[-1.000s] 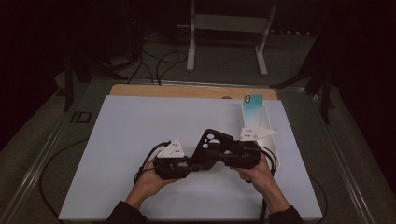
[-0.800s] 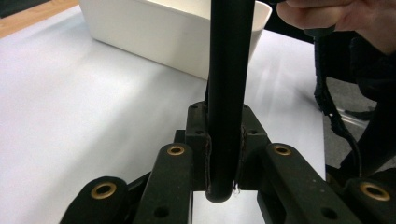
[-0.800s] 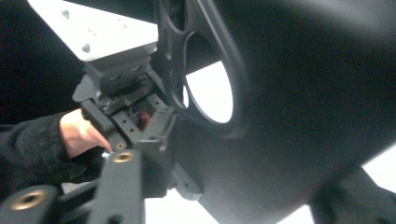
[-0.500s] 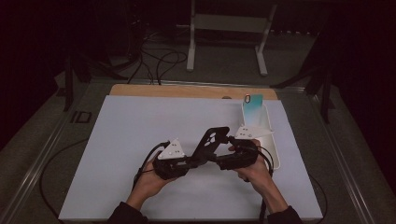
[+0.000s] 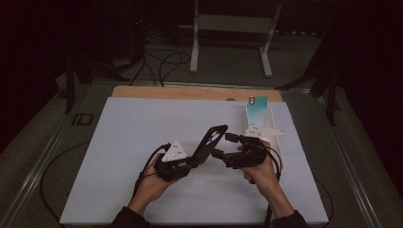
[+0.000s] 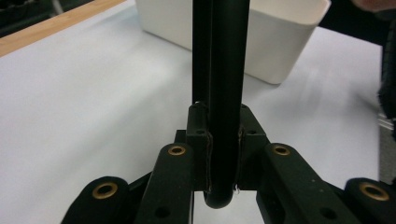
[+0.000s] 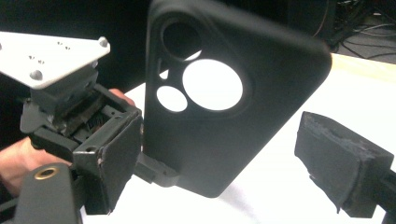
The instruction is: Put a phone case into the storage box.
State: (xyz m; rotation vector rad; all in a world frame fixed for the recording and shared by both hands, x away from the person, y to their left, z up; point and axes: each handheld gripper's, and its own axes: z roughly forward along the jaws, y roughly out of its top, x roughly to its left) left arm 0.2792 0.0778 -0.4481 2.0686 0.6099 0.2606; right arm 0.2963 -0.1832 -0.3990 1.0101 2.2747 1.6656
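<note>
A black phone case (image 5: 212, 137) with round camera cut-outs (image 7: 212, 84) is held up off the white table top (image 5: 119, 142), slanting up and to the right. My left gripper (image 5: 192, 159) is shut on its lower end; in the left gripper view the case (image 6: 224, 70) runs edge-on between the pads (image 6: 223, 158). My right gripper (image 5: 222, 146) faces it from the right, and its jaws have just been opening. They now stand wide, open. The case sits between them in the right gripper view (image 7: 229, 170), with the right pad (image 7: 341, 168) well clear of it.
A white bin (image 5: 271, 128) stands just behind the right hand, with a teal phone-like item (image 5: 256, 107) upright in its far end. A wooden strip (image 5: 190, 92) borders the table's far edge. Cables and a metal stand (image 5: 230, 42) lie on the floor beyond.
The right gripper's jaws have spread apart and let go of the case. The case has tipped up to a steeper slant in the left gripper. Both hands stayed in place.
</note>
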